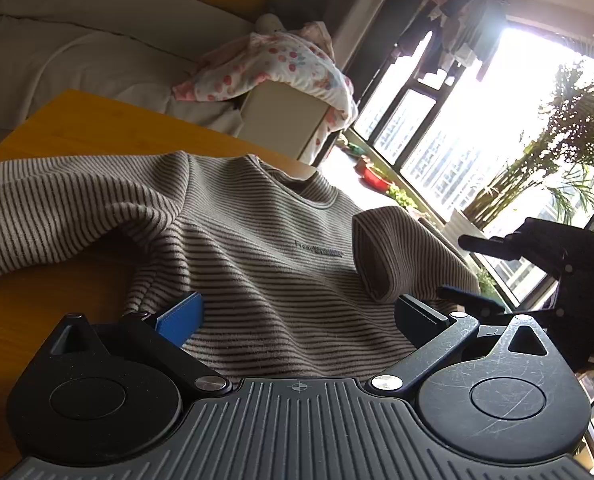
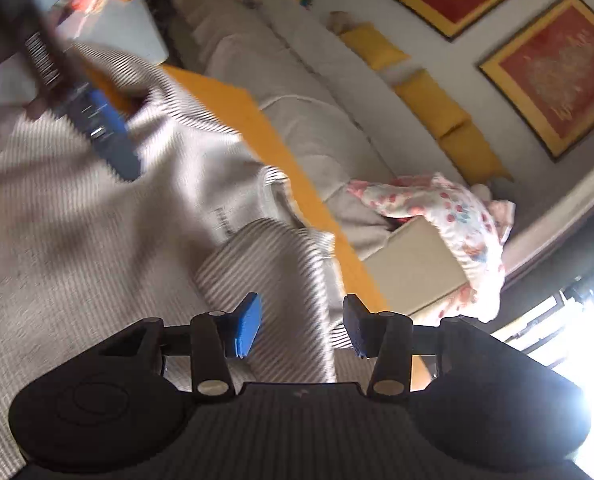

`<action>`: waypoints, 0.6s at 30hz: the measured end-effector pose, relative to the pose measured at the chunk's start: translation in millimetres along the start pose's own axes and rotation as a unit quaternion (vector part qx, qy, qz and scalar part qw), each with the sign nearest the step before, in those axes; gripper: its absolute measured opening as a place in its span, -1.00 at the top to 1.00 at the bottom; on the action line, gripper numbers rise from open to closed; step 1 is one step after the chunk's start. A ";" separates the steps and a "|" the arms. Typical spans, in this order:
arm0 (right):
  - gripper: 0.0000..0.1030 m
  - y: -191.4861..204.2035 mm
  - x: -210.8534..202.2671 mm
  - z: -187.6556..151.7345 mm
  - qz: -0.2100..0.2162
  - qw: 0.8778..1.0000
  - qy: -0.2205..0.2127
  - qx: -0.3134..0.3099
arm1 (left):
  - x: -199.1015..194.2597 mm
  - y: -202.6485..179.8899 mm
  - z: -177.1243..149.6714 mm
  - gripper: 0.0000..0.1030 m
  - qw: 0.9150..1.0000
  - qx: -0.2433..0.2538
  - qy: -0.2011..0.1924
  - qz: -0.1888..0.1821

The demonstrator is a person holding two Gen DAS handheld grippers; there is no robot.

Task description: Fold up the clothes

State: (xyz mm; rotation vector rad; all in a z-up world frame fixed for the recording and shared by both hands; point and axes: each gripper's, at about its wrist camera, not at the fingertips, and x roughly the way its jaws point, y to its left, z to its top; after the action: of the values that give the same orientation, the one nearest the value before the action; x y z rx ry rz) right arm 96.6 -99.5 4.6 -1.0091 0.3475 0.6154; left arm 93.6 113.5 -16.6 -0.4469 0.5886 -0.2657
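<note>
Here we are seeing a striped sweater lying on the desk, left gripper gaping wide over its hem, right gripper straddling the folded sleeve, pads apart

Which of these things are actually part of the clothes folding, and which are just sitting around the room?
Part of the job:
striped sweater
its folded-in sleeve
wooden table

Just lying about:
spotted cloth on a box
sofa
yellow cushions
potted plant
</note>
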 end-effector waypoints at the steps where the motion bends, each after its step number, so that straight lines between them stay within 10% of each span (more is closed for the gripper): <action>1: 0.13 13.3 6.5 -1.5 -0.010 0.999 0.006 -0.031 | 0.4 -0.3 0.2 -1.00 1.000 0.000 0.000 0.000; 8: 0.23 31.7 53.8 -4.8 -0.069 0.994 0.037 -0.076 | 0.9 -0.1 0.8 -1.00 1.000 -0.001 0.000 0.000; 10: 0.95 13.0 60.6 -7.5 -0.070 0.996 0.046 -0.020 | 1.1 0.3 1.1 -1.00 1.000 -0.003 -0.001 -0.001; 12: 0.96 -28.8 43.2 -10.6 -0.083 0.991 0.030 0.098 | 1.2 1.6 1.4 -1.00 1.000 -0.006 -0.002 -0.004; 18: 1.00 -155.3 -40.3 -22.7 -0.081 0.903 -0.100 0.409 | 0.8 1.6 0.0 -1.00 1.000 -0.006 -0.002 -0.004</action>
State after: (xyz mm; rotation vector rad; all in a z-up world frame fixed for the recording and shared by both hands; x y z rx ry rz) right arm 162.4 -191.8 120.3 -0.1569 0.2943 0.3546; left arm 94.5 114.6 -17.7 -0.4620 0.5846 -0.2687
